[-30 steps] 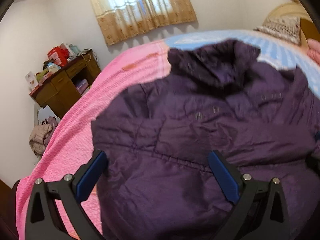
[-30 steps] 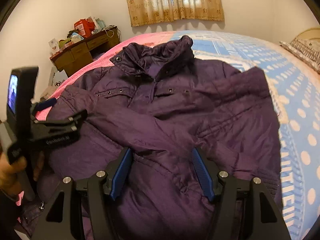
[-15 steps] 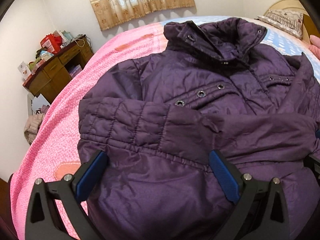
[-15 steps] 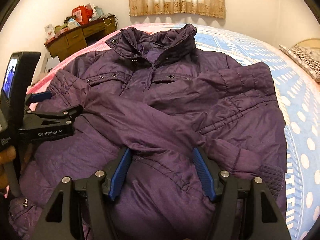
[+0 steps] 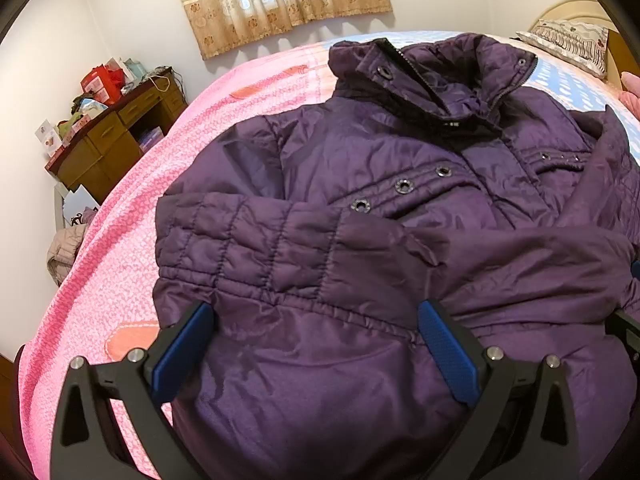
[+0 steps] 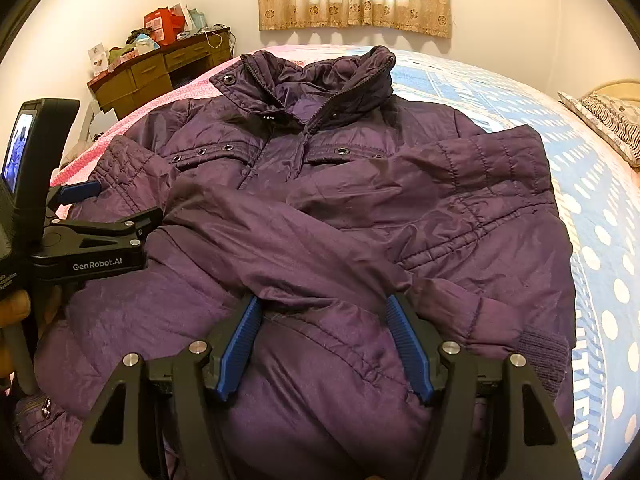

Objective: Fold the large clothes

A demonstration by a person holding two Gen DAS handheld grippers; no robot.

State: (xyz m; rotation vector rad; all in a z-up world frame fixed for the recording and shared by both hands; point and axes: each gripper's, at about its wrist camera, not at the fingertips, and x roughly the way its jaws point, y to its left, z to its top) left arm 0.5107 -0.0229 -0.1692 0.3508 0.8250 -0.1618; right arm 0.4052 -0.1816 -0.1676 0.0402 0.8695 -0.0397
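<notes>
A large purple padded jacket [image 5: 360, 240] [image 6: 320, 208] lies front up on the bed, collar toward the window, with both sleeves folded across its chest. My left gripper [image 5: 316, 308] hovers open and wide over the jacket's lower left part, just below the quilted cuff [image 5: 248, 248]. It also shows in the right wrist view as the left gripper [image 6: 120, 204], held by a hand at the jacket's left edge. My right gripper [image 6: 323, 300] stands open over the lower middle, astride the crossing sleeve, its pads not pressing the fabric.
The bed cover is pink [image 5: 120, 264] on the left and blue with dots [image 6: 600, 240] on the right. A cluttered wooden desk [image 6: 160, 68] stands at the back left, a pillow [image 6: 608, 120] lies at the right. Clothes [image 5: 64, 248] are piled on the floor.
Both views have tipped down a little, so the jacket sits higher and sharper in them. The jacket lies as before, and both grippers' jaws keep the same width.
</notes>
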